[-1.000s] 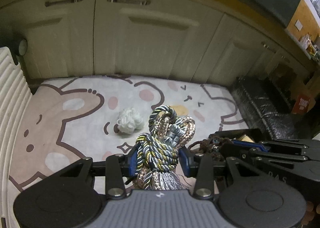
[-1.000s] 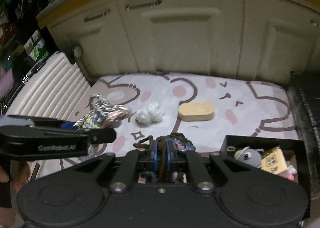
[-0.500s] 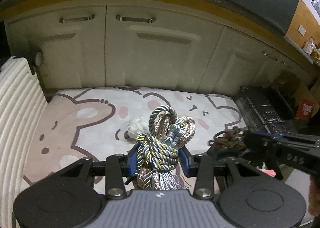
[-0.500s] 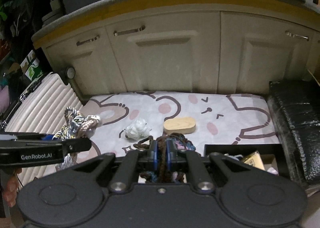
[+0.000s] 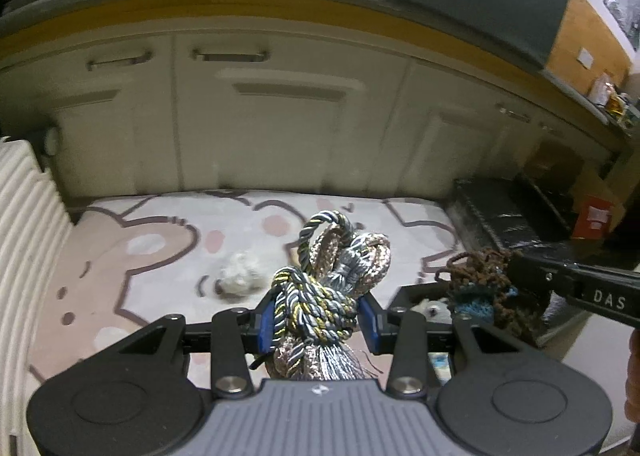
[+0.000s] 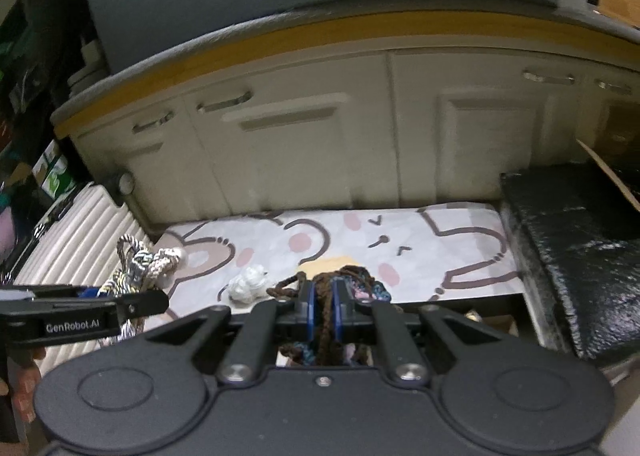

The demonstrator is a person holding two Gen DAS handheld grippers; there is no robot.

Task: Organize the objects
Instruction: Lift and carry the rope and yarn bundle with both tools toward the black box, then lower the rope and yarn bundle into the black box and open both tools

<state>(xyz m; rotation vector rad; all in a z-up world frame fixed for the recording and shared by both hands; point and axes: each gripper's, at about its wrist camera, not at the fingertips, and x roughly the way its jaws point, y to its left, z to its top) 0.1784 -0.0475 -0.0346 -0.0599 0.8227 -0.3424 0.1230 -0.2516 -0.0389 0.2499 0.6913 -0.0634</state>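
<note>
Both grippers have lifted w/ their loads since a sec ago: mat (image 5: 152,256) now sits lower and farther off. Left gripper (image 5: 318,320) clamps the grey-gold rope knot (image 5: 320,296); right gripper (image 6: 323,306) is pinched tight on the brown yarn bundle (image 6: 340,276), carried above the black bin (image 5: 404,292) at near right. White fluff ball (image 6: 248,282) remains on the mat. Prob. next: drop both into bin.

Grey-gold-beige twisted rope (image 5: 320,296); brown-blue yarn bundle (image 6: 332,288); pink-white cartoon mat (image 5: 160,240).
</note>
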